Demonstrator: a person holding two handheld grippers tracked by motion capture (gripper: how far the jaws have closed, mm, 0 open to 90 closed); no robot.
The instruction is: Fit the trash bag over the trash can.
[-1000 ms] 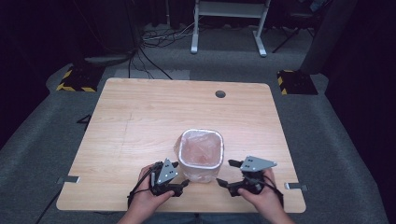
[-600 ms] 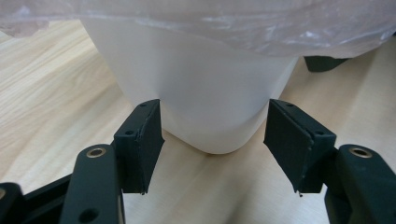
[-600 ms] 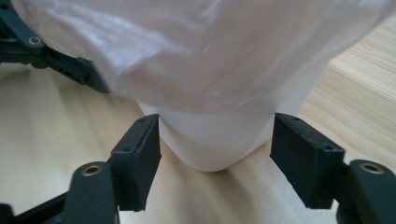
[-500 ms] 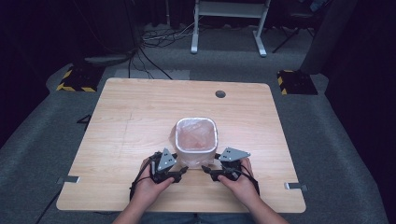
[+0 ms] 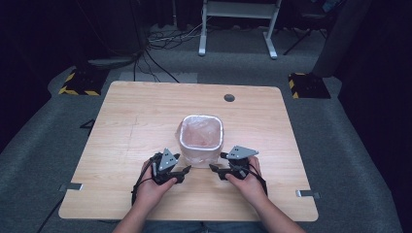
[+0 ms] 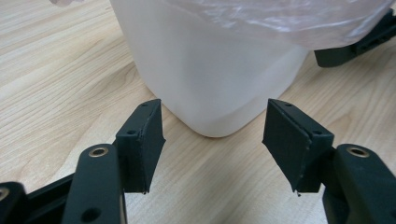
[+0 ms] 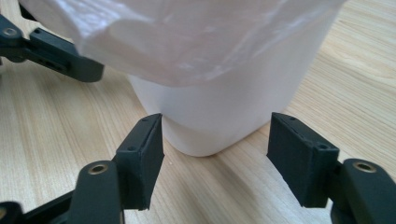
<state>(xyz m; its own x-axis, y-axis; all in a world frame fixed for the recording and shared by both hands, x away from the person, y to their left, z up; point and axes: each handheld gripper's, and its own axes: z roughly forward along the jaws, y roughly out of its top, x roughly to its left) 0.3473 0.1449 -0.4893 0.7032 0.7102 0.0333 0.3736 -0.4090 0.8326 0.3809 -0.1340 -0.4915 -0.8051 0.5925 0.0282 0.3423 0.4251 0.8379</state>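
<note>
A small white bin [image 5: 201, 145] lined with a clear plastic bag [image 5: 201, 130] stands upright at the front middle of the wooden table [image 5: 126, 126]. My left gripper [image 5: 183, 171] lies low at the bin's near left corner. My right gripper [image 5: 214, 170] lies at its near right corner. In the left gripper view the left gripper [image 6: 212, 140] has the bin's [image 6: 210, 70] rounded corner reaching between its jaw tips, pads clear of it. The right gripper [image 7: 212, 154] faces the bin [image 7: 224, 116] the same way. Both pairs of jaws have just narrowed a little and stand open.
A dark grommet hole [image 5: 229, 97] sits near the table's far edge. A white desk frame [image 5: 238, 19], cables and two yellow-black striped blocks [image 5: 77, 82] are on the grey floor beyond. The table's front edge runs just behind my hands.
Both grippers have come inward from the bin's sides to its near corners. The bin now stands slightly farther from the front edge and a little to the left.
</note>
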